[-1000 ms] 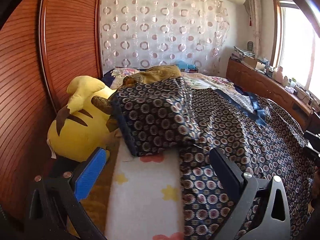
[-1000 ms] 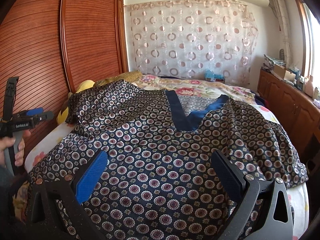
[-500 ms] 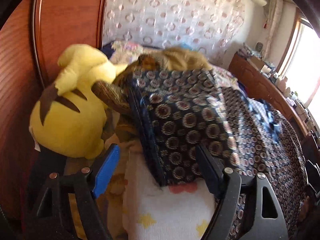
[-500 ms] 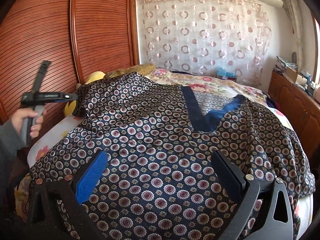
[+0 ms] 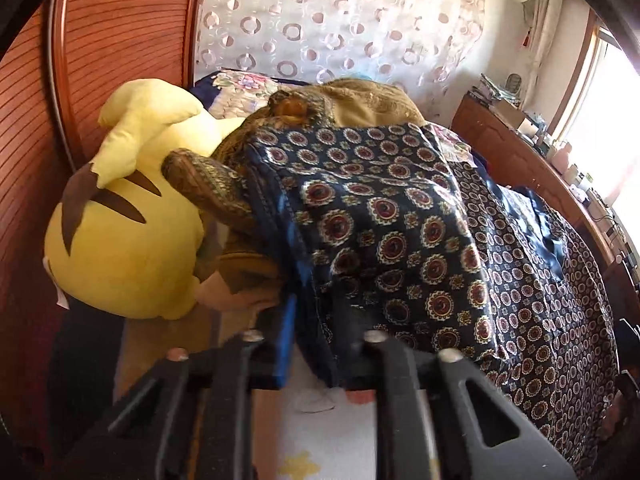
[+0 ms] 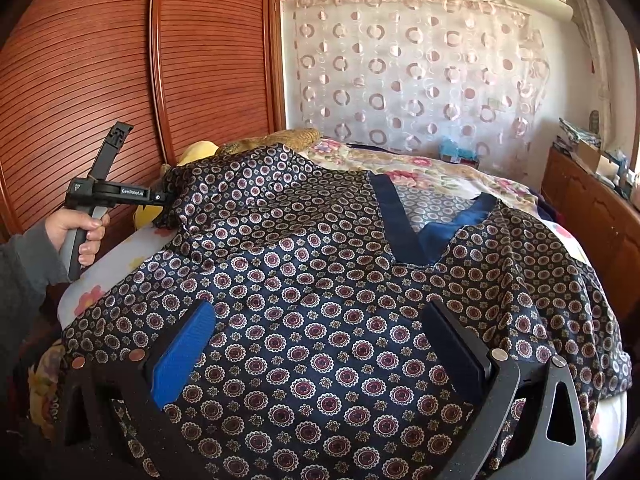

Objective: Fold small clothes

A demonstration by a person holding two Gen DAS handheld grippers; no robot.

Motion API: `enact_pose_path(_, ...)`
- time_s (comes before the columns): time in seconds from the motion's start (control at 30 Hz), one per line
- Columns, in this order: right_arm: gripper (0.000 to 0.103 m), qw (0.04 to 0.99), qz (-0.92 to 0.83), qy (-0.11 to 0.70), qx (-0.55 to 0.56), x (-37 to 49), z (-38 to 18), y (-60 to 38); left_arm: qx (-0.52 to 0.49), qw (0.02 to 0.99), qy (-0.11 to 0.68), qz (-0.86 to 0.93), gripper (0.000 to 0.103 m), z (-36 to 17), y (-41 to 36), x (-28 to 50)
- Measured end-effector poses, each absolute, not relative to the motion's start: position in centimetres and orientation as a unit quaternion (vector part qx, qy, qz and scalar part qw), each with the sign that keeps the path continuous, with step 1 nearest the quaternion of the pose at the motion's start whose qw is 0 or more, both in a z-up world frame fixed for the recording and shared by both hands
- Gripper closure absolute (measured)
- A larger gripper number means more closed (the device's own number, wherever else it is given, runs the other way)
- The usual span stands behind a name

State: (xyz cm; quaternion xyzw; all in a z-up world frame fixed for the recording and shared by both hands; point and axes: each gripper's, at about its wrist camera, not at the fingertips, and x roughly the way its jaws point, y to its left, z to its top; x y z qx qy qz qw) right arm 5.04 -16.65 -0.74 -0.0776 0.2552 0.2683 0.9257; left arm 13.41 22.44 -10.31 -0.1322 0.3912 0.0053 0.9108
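A dark navy shirt point(image 6: 328, 288) with round medallion print and a plain blue V-neck lies spread face up over the bed. Its left sleeve point(image 5: 380, 216) drapes over a pillow. My left gripper point(image 5: 320, 344) is shut on the sleeve's cuff edge; it also shows in the right wrist view point(image 6: 162, 196) at the sleeve's end. My right gripper point(image 6: 320, 344) is open and empty, hovering just above the shirt's lower front.
A yellow plush toy point(image 5: 128, 216) lies against the wooden wardrobe point(image 6: 120, 80) left of the sleeve. A tan patterned pillow point(image 5: 360, 100) sits under the sleeve. A wooden cabinet point(image 6: 592, 208) runs along the right side. A white sheet point(image 5: 332, 432) shows below.
My left gripper moved forward to the sleeve cuff and closed on it. The right gripper stayed open over the shirt front.
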Motion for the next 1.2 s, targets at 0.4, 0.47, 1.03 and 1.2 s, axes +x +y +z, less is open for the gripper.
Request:
enact_pose_path(0.4,0.0,0.936,0.254,0.237,-0.058,4.8,-0.5,-18.2,-0.083,0.944,0.316,-0.038,0.099,-2.6,18.0,12.2)
enact_pose_path(0.47,0.0,0.938,0.248,0.236,-0.051,4.8,-0.4,-19.0,-0.071,0.947,0.31,-0.054,0.099,-1.4,16.2,13.1)
enact_pose_path(1.03,0.0,0.943,0.225,0.238,-0.05,4.5,-0.2,-20.7,-0.015,0.94,0.318,-0.121,0.073,0.9,8.1,13.0)
enact_pose_path(1.2,0.0,0.939,0.241,0.236,-0.065,5.3,0.3,-19.9,-0.021,0.947,0.303,-0.101,0.062,0.8,9.9,11.3)
